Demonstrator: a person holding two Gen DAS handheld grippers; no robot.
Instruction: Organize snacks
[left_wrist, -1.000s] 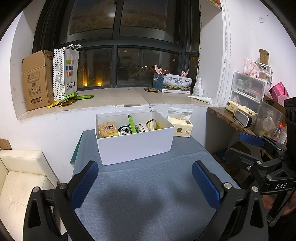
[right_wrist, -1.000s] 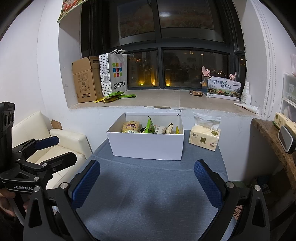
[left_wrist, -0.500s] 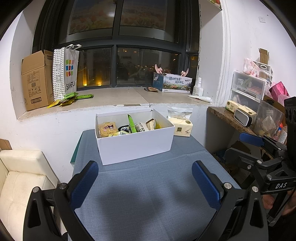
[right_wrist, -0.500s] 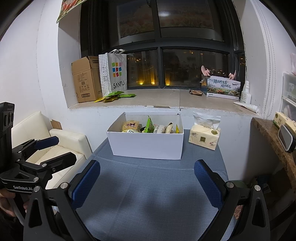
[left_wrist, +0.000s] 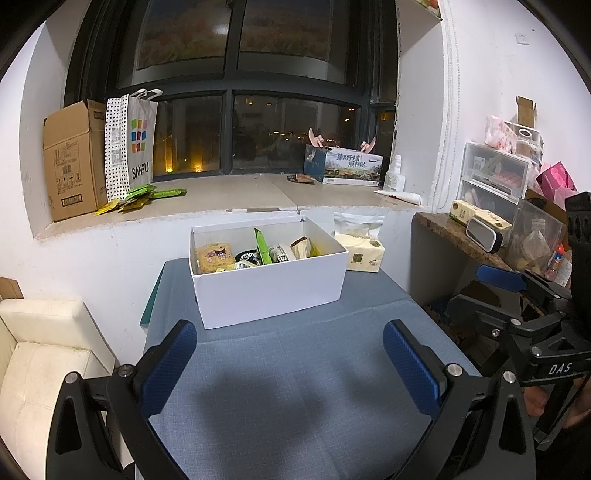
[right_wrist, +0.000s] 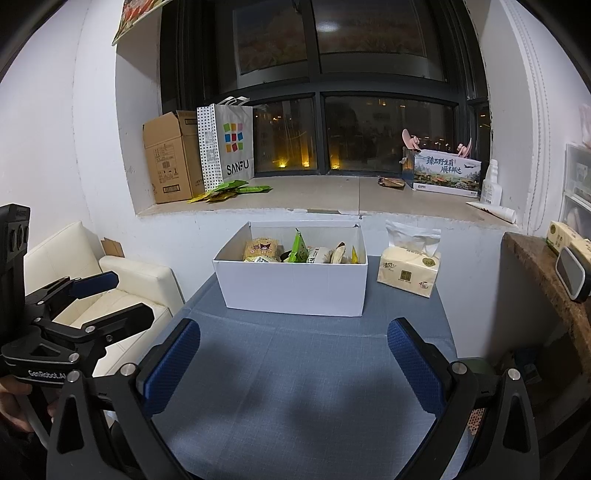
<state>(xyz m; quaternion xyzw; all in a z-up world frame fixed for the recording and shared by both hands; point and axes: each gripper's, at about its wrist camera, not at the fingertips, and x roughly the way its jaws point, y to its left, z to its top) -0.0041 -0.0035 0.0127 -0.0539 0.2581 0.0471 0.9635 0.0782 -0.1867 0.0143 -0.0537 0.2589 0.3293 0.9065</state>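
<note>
A white open box (left_wrist: 269, 288) stands at the far side of the blue-grey table (left_wrist: 295, 387). It holds several snack packets: a yellow one (left_wrist: 214, 253), a green one (left_wrist: 261, 248) and others. The box also shows in the right wrist view (right_wrist: 295, 284). My left gripper (left_wrist: 290, 363) is open and empty over the near table. My right gripper (right_wrist: 293, 362) is open and empty too. Each gripper shows at the edge of the other's view: the right one (left_wrist: 517, 295), the left one (right_wrist: 92, 299).
A tissue pack (right_wrist: 408, 271) lies right of the box. On the window sill stand a cardboard box (left_wrist: 70, 162), a paper bag (left_wrist: 131, 140), green packets (left_wrist: 144, 194) and a printed carton (left_wrist: 351, 164). A white sofa (left_wrist: 33, 350) is left, a cluttered shelf (left_wrist: 491, 229) right.
</note>
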